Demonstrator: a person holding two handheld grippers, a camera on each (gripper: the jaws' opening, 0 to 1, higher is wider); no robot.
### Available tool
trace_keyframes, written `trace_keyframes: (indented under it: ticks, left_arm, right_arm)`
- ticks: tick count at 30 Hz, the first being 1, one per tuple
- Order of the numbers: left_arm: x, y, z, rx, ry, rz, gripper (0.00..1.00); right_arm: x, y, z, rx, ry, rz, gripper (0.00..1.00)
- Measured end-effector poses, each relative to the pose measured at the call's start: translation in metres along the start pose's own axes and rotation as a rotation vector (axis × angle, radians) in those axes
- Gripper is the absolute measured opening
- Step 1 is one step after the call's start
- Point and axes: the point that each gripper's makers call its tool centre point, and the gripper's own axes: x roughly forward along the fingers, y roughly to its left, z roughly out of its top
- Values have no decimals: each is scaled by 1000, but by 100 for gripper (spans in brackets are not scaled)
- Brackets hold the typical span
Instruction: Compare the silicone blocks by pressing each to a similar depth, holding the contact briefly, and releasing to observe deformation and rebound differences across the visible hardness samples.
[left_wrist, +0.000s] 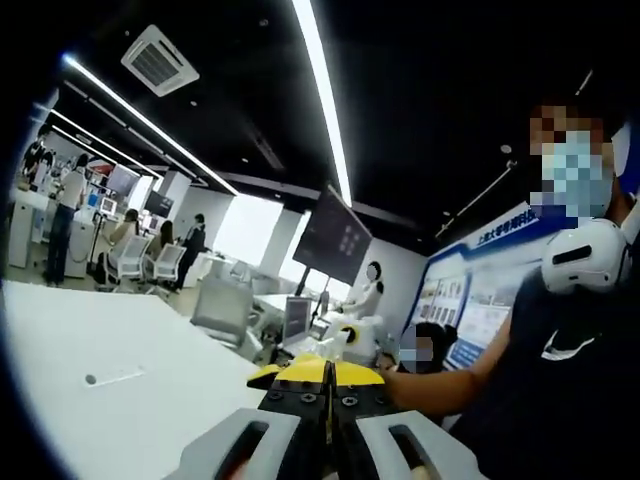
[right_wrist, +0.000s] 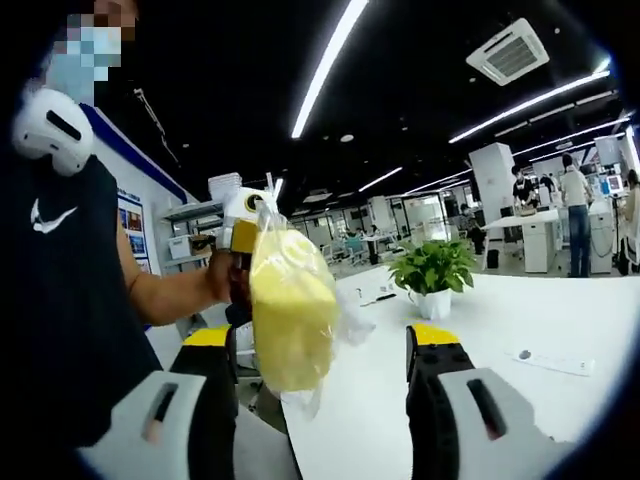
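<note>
Right gripper: jaws (right_wrist: 330, 400) spread wide, grey bodies with black-and-yellow tips, nothing between them but air; the gap faces the bag, so I judge it waits to take or press it.
Yellow silicone block in a clear plastic bag (right_wrist: 290, 310): hangs in front of the right gripper's opening, nearer its left jaw, above the white table (right_wrist: 520, 310); held up off the table, probably for handover or unbagging before any pressing.
Left gripper: seen in the right gripper view (right_wrist: 242, 232), pinching the bag's knotted top; in its own view its jaws (left_wrist: 329, 400) meet at the yellow tips.
Person's hand (right_wrist: 218, 275): grips the left tool, forearm reaching in from the left.
Far right: green potted plant in a white pot (right_wrist: 432, 272).
</note>
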Motion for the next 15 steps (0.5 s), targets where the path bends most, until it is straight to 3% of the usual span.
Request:
trace_keyframes:
  ticks: [7, 15]
  left_arm:
    - [-2, -3, 0, -17, -12, -6, 0]
    - [-4, -5, -2, -17, -14, -7, 0]
  right_arm:
    - [4, 7, 4, 43, -14, 36, 57]
    - [7, 14, 6, 90, -31, 72, 41]
